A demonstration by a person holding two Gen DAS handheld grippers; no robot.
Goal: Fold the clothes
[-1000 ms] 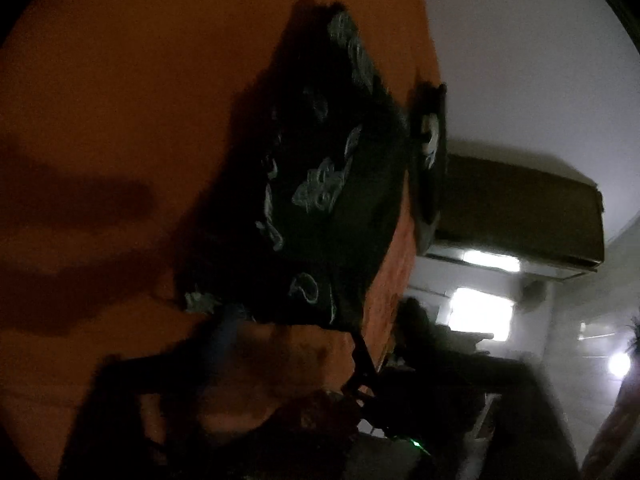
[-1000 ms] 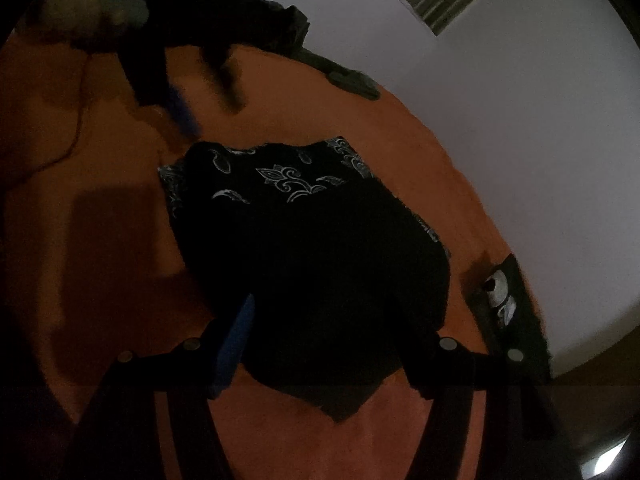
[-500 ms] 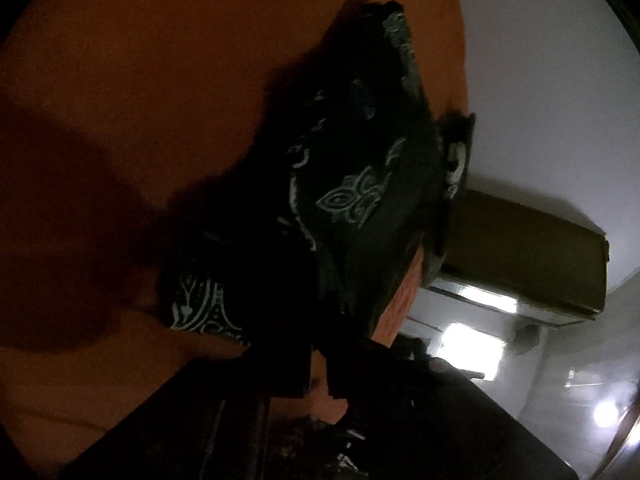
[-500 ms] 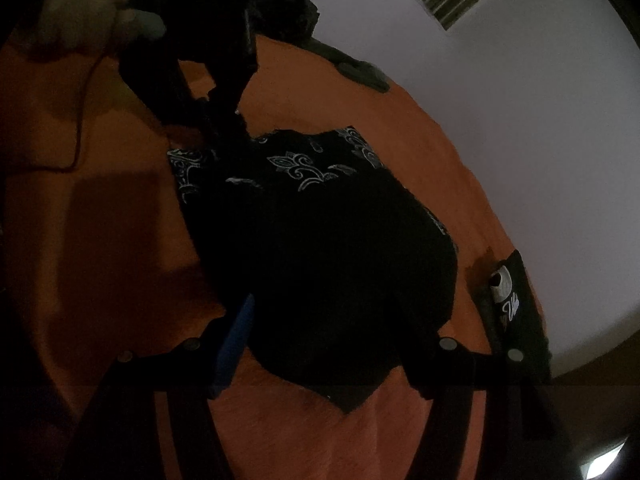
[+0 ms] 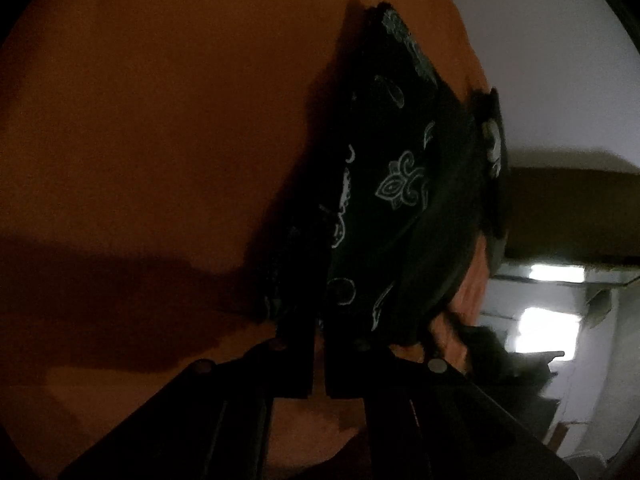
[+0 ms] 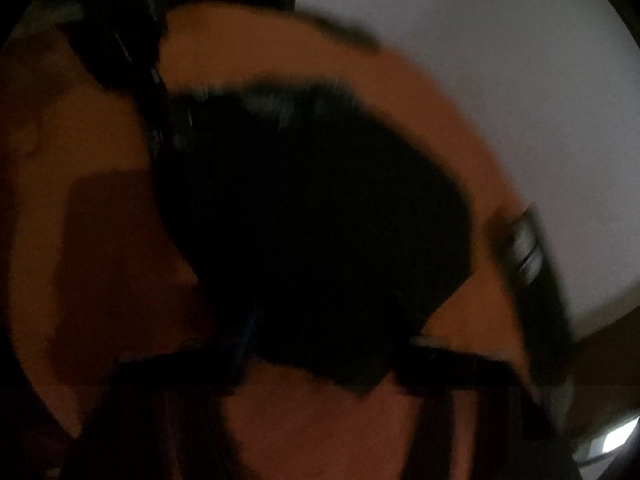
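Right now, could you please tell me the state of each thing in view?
Black patterned garment: partly folded, lying on the orange bedspread.
Left hand-held gripper: nearly closed at the garment's edge; grip unclear.
Right hand-held gripper: open, blurred.
Small black item: lying apart.

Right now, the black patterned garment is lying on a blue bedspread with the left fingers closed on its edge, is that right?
Not quite: the bedspread is orange, not blue, as the left wrist view shows. The black patterned garment does lie on it, with the left fingers closed on its edge.
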